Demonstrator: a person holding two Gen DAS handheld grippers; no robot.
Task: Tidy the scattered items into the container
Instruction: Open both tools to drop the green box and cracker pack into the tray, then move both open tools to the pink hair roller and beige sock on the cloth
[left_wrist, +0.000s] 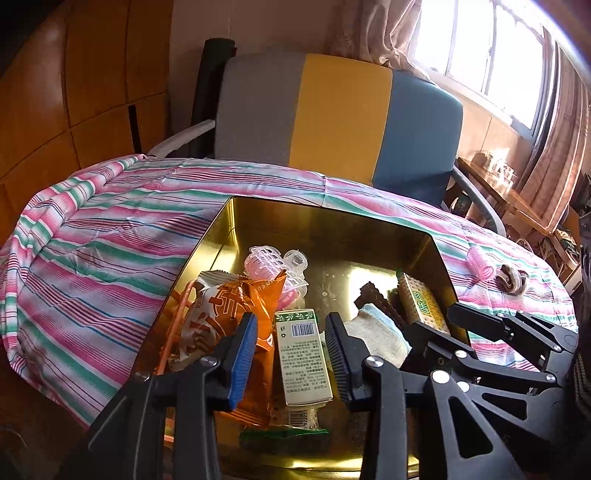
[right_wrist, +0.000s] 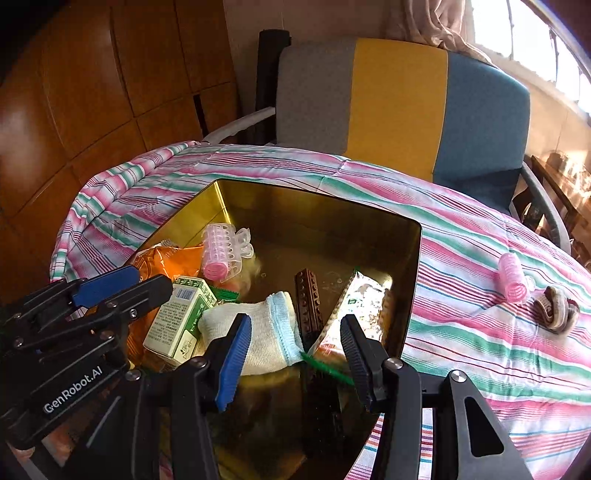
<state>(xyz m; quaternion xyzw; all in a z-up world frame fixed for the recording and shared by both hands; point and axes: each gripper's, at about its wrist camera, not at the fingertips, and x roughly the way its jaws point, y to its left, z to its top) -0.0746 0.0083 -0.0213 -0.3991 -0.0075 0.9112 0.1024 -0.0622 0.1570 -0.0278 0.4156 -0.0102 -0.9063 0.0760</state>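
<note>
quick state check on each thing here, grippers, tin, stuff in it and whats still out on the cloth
left gripper: open, empty, over the tin
right gripper: open, empty
gold tin: open, part filled
white sock: in tin
green box: in tin
loose pink roller: on cloth
rolled sock: on cloth

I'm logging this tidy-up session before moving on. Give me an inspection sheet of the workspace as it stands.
Surface: pink, green and white striped cloth over a table.
Job's things: gold metal tin holds an orange snack packet, green-and-white carton, pink hair roller in a clear clip, white sock with blue cuff, brown toy brick strip and a cracker packet.
Clutter: second pink hair roller and a rolled brown striped sock lie on the cloth outside the tin.
Grippers: left gripper and right gripper, jaws open, empty, above the tin.
Cables: nothing seen.
Surroundings: grey, yellow and blue chair, wooden panelling, curtained window.
</note>
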